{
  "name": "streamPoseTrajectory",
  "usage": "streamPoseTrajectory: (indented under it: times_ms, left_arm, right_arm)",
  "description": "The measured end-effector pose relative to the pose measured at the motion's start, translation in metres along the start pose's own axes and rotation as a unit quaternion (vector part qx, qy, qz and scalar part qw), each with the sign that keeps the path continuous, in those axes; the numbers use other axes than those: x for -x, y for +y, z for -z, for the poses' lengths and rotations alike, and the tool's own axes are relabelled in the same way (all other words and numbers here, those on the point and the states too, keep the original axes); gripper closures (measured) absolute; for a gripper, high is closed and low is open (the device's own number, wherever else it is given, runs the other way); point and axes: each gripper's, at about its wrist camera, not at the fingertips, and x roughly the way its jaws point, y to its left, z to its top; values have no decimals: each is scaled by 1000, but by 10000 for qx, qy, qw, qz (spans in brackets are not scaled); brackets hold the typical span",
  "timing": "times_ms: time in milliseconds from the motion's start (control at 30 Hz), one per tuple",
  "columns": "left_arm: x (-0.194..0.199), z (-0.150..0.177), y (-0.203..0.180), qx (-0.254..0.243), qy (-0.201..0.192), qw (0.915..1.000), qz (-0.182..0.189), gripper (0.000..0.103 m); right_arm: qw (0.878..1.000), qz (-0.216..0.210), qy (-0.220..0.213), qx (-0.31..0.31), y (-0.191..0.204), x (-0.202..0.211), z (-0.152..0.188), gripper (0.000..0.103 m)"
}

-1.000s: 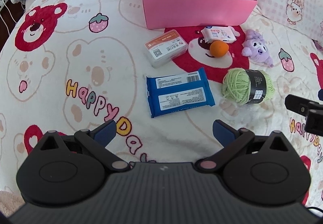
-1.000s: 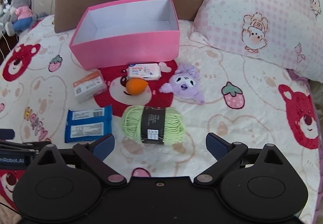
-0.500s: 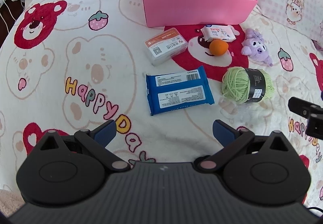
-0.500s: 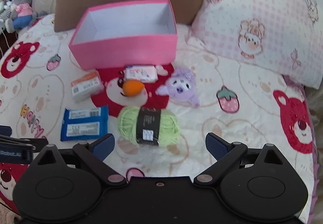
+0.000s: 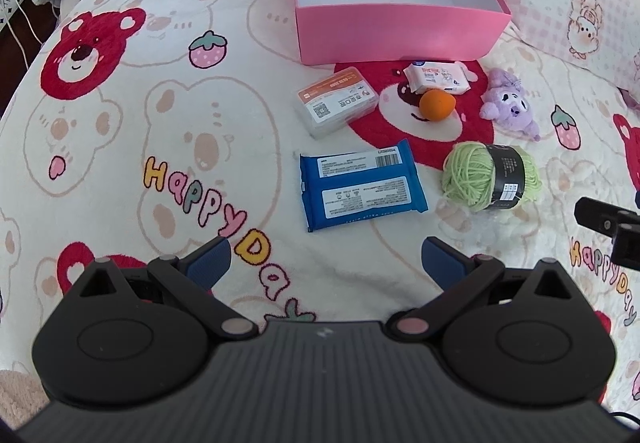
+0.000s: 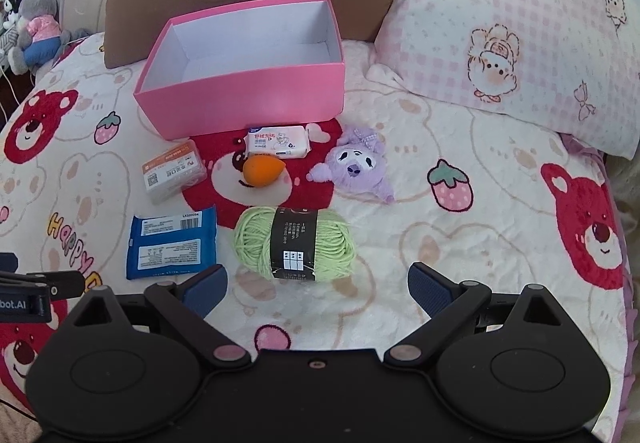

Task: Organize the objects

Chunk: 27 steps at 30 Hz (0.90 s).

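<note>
A pink box point(image 6: 244, 93), open-topped with a white interior, sat upper centre of the right wrist view, holding nothing. 6 items lay before it: a white wipes pack point(image 6: 277, 141) flat below the box front; an orange egg-shaped sponge point(image 6: 263, 171) just below that pack; a purple plush point(image 6: 358, 165) to their right; a clear case with an orange label point(image 6: 175, 171) at left; a blue packet point(image 6: 172, 244) lower left, label up; a green yarn ball point(image 6: 294, 243) with a black band, on its side at centre.
</note>
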Motion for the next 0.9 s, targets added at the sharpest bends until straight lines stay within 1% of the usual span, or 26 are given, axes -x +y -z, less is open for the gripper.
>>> streamPoseTrajectory:
  times_ms: [167,300,433,533,767,900]
  left_arm:
    - [1,1,2,9,10,10000,-19,0]
    - [2,2,1,-68,15,10000,-21,0]
    - [0,6,-3,-210,-9,9997,-129,0]
    - [0,9,-3,-202,5,9997,-146,0]
    - [13,15,7,-18,-223,9997,-41,0]
    - [16,19,10,-94,-262,9994,-214,0]
  right_arm:
    - [9999,96,-5,55,1,0,2,4]
    - [10000,69,-11,42,1,0,3,4]
    - [9999,60,-64,52,3,1,4,4]
    - [9999,91,-106,36,4,1,4,4]
    - [9998,149,-162,-18,8,8,7,5]
    - [9997,161,-203,18,11,13,8,5]
